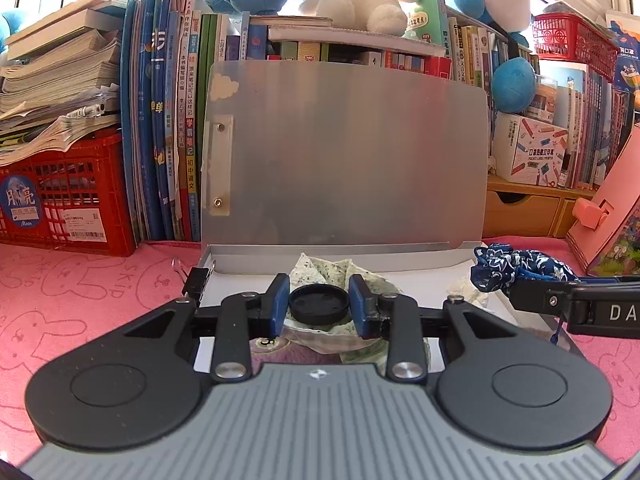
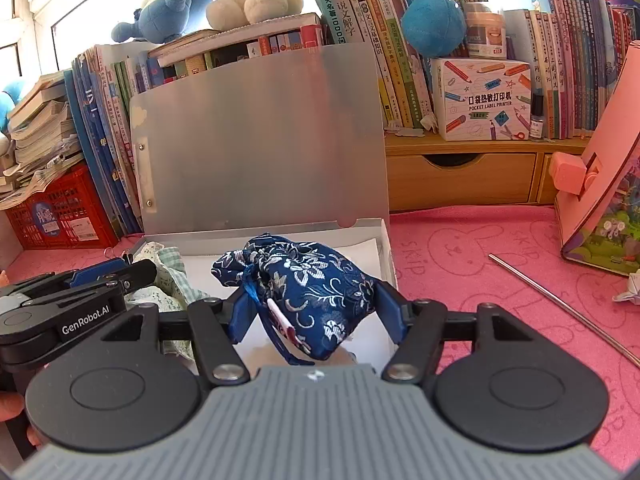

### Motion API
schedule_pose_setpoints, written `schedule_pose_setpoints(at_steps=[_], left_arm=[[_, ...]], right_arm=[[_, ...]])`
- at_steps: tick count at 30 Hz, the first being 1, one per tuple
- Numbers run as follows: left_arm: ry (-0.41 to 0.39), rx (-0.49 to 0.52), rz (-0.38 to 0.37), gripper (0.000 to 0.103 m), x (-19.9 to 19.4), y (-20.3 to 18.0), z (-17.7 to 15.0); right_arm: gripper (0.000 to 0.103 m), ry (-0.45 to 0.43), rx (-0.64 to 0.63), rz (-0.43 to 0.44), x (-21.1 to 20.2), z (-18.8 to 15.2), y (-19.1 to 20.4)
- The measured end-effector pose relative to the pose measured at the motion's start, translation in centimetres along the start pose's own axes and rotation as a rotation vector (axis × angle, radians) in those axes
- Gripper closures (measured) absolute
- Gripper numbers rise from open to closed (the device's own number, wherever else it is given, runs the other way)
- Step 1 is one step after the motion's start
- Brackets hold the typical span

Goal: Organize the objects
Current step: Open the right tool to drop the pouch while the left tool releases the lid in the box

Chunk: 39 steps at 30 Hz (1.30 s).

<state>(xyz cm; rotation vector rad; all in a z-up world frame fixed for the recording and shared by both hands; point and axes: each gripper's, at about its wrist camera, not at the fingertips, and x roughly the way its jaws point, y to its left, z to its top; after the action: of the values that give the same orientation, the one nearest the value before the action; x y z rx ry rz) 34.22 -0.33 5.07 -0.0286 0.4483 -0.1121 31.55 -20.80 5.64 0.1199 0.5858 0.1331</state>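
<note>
A grey storage box [image 1: 248,258] stands open on the pink cloth, lid upright [image 1: 348,152]. My left gripper [image 1: 319,304] is shut on a round black lid [image 1: 319,302] and holds it over green-patterned cloths [image 1: 320,270] in the box. My right gripper [image 2: 310,312] is shut on a dark blue floral drawstring pouch [image 2: 308,288] and holds it over the box's white floor [image 2: 360,248]. The pouch [image 1: 516,268] and right gripper also show at the right of the left wrist view. The left gripper body [image 2: 60,312] shows at the left of the right wrist view.
A black binder clip [image 1: 196,280] sits on the box's left wall. A metal rod [image 2: 560,304] lies on the pink cloth to the right. A pink stand [image 2: 600,160] is at far right. Books, a red crate [image 1: 64,196] and wooden drawers [image 2: 460,180] line the back.
</note>
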Motion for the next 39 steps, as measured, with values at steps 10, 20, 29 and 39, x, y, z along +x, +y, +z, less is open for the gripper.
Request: schedule_pose_setpoints(at_steps=[10,20,29,39], left_arm=[[0.037,0.006,0.008,0.065,1.9,0.9,-1.0],[0.041,0.019,0.007,0.065,2.2,0.8,-1.3],[0.059,0.018,0.018,0.042,2.2,0.7,-1.5],[0.059,-0.003,0.015,0.027,1.7,1.0,-1.7]], right_arm=[[0.037,0.031,-0.024,-0.003,2.5,-0.7,1.2],[0.037,0.056,-0.031,-0.008,3.8,-1.4,1.4],[0.026,0.043,-0.004,0.005,3.5,-1.7,0.7],[0.023,0.005,-0.029,0.006,2.4,-1.8,1.4]])
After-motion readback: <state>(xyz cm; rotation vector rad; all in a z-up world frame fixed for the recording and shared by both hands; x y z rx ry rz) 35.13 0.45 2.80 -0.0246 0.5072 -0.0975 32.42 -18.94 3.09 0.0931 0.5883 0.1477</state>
